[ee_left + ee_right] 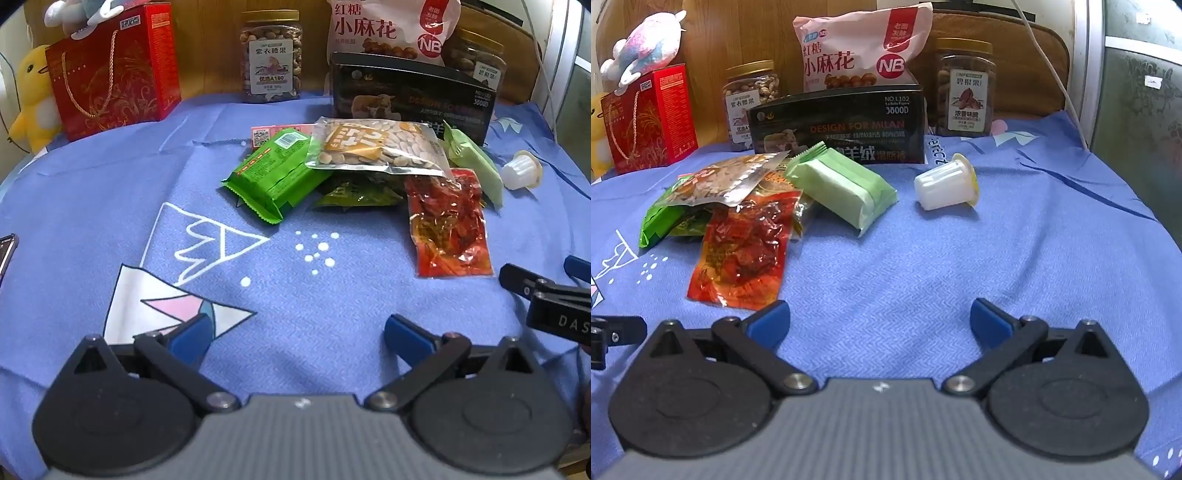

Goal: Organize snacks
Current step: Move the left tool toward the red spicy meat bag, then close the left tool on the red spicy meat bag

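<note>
A heap of snack packs lies mid-table on the blue cloth: a bright green pack, a clear bag of white seeds, a red transparent pack, a pale green pack and a white jelly cup on its side. The right wrist view shows the red pack, pale green pack and jelly cup. My left gripper is open and empty, short of the heap. My right gripper is open and empty, also visible at the left wrist view's right edge.
Along the back stand a black box, a red gift box, two nut jars, a pink snack bag and plush toys. A phone edge lies far left.
</note>
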